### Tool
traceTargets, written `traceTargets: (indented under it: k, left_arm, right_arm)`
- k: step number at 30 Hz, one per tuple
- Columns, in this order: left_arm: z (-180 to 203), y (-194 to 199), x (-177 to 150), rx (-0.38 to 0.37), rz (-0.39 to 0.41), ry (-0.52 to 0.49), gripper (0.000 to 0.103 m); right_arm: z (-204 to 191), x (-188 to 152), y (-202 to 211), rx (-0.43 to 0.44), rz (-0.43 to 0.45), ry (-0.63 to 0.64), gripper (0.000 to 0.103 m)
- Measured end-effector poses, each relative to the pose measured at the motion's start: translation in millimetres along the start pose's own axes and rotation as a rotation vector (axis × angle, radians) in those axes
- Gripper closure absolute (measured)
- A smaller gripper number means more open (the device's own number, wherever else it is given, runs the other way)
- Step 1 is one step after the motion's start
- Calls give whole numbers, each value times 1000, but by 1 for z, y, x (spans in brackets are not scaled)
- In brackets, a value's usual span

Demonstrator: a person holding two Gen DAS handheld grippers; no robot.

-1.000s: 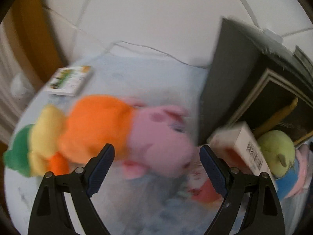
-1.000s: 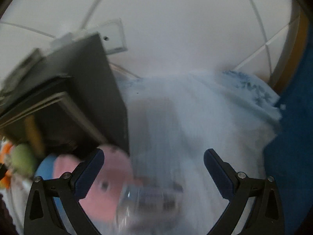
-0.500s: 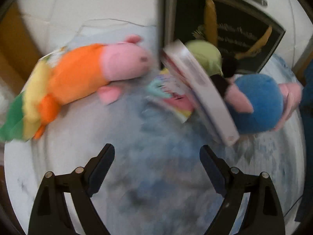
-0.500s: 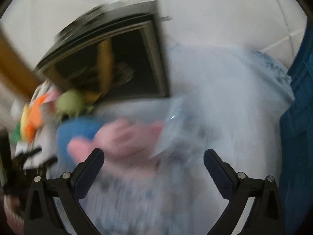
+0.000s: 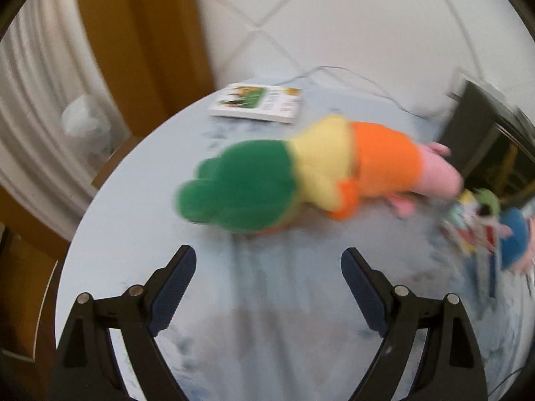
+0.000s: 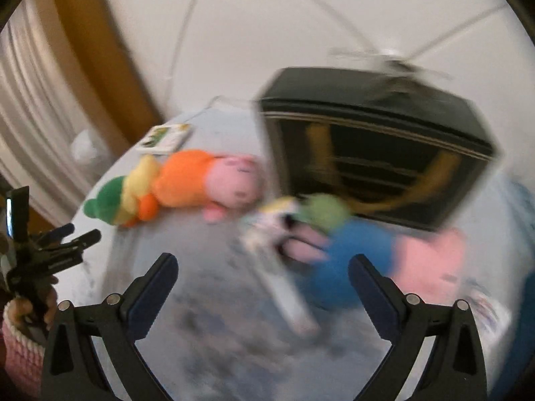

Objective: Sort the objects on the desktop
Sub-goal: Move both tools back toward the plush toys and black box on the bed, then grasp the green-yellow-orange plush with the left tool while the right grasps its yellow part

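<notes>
Orange-and-green pig plush (image 5: pixel 301 173) just ahead of wide, empty left gripper (image 5: pixel 267 287), long axis crosswise, green end nearest; right gripper (image 6: pixel 260 287), equally wide and empty, farther off, nearer blue-bodied plush (image 6: pixel 351 254) by black box (image 6: pixel 378 153).

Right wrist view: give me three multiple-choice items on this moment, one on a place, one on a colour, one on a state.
1. The small white booklet lies:
A. beyond the orange-clad pink pig plush
B. inside the black box
C. on the blue-clad plush

2. The first plush's far end is:
A. purple
B. green
C. black

3. The right tool is:
A. shut on a plush
B. shut on the booklet
C. open

A: booklet sits past the plush near the table's edge.
B: green tip shows.
C: nothing between its spread fingers.
</notes>
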State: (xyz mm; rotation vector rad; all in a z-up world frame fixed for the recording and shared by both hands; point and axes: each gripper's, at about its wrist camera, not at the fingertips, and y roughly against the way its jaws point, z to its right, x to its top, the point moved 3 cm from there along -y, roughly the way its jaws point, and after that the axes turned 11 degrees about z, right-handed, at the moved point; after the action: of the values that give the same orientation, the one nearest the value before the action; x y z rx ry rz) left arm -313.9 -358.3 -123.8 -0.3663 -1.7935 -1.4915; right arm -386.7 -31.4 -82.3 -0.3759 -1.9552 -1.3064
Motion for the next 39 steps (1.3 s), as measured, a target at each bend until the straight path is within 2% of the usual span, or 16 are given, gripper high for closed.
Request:
traceTargets:
  k: [2,5,8,10,11,15,19,22,24,28,32,34,39]
  left_arm:
    - [-19,-8,7,-10,4,48,14]
    - [-38,-27,26,-35,29,125,14]
    - [-40,-58,39,-68,17,171,14]
    - [-36,-89,36,-72,-37,143,11]
    - [-33,-95,33,-98,-39,140,8]
    - [-34,-89,16,-132,-16,98,0]
    - [-27,-82,3,-161,-29,55,0]
    - [-17,-81,-1,-144,-25,10,0]
    - [-12,-89,-5,-142,-44,7,0]
    - [-3,-98,-8,-106,-32,-43,1]
    - [-1,-92,-5,-107,-9,-76,11]
    - [0,-84,-6,-99,5,-98,14]
    - [-1,-53,-9,-87,38,-115,15]
  right_arm:
    - [-32,11,-32,68,-12,4,0]
    - [-70,30,-67,122,-4,20,0]
    - [-101,49,-100,133,18,47,0]
    - [-122,60,-128,131,15,74,0]
    - [-134,63,-141,132,10,95,0]
    - [-169,59,-176,166,-28,184,0]
    - [-183,33,-201,223,-136,225,0]
    - [-190,12,-198,207,-156,315,19]
    - [-192,4,-191,202,-159,366,26]
    - [-188,-3,-190,221,-196,383,29]
    - [-191,-3,-191,213,-173,390,33]
    - [-192,-2,-188,213,-164,394,36]
    - [-195,-6,-165,242,-135,399,41]
